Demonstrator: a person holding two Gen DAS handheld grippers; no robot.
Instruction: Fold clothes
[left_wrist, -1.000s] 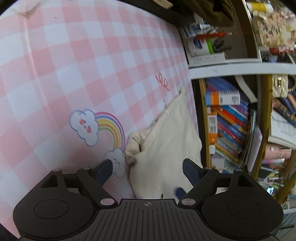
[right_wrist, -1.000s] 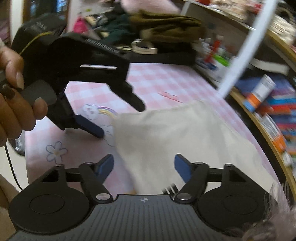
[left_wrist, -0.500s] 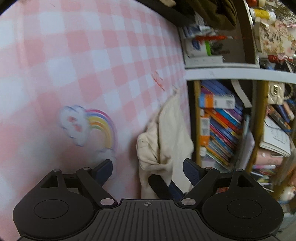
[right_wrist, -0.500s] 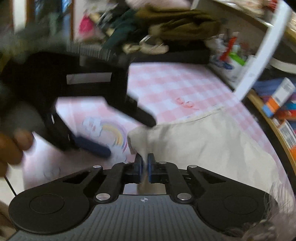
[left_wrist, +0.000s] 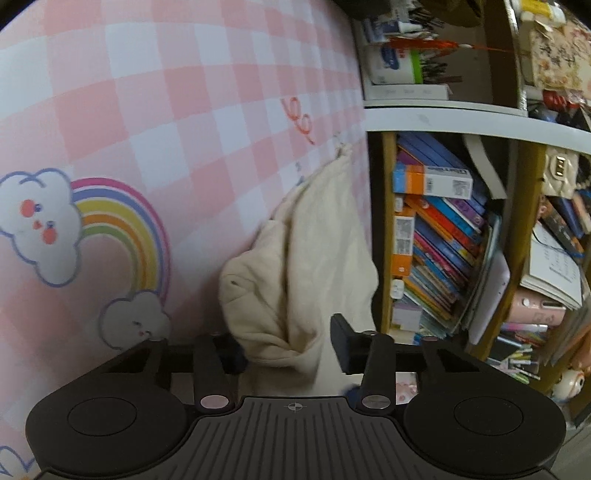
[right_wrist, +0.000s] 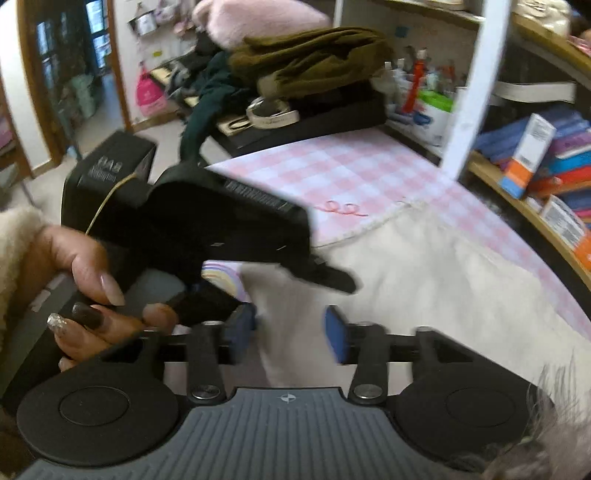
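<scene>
The cream garment (left_wrist: 306, 258) lies along the edge of the table nearest the bookshelf, on a pink-and-white checked tablecloth (left_wrist: 184, 110) printed with a rainbow (left_wrist: 122, 221) between two smiling clouds; its near end is bunched into a soft roll, and the rest spreads flat toward the far hem. My left gripper (left_wrist: 286, 347) is closing around that bunched end: the roll sits between my fingers and the left pad seems to meet the cloth, though I cannot tell whether the right pad touches it. Seen from my right wrist, the same garment (right_wrist: 424, 277) spreads wide over the cloth, and my right gripper (right_wrist: 290, 330) has its jaws parting, with a fold of the cream fabric lying in the gap but free of both blue pads. Just beyond my right fingers the left gripper's black body crosses the view, one dark finger (right_wrist: 328, 278) reaching over the garment's edge, and a hand (right_wrist: 99, 295) with long painted nails and a fuzzy cream sleeve wraps its handle. Past the table edge stands a bookshelf (left_wrist: 443, 240) packed with colourful books. At the far end of the table a heap of olive and dark green clothes (right_wrist: 306, 62) rests on a black case.
</scene>
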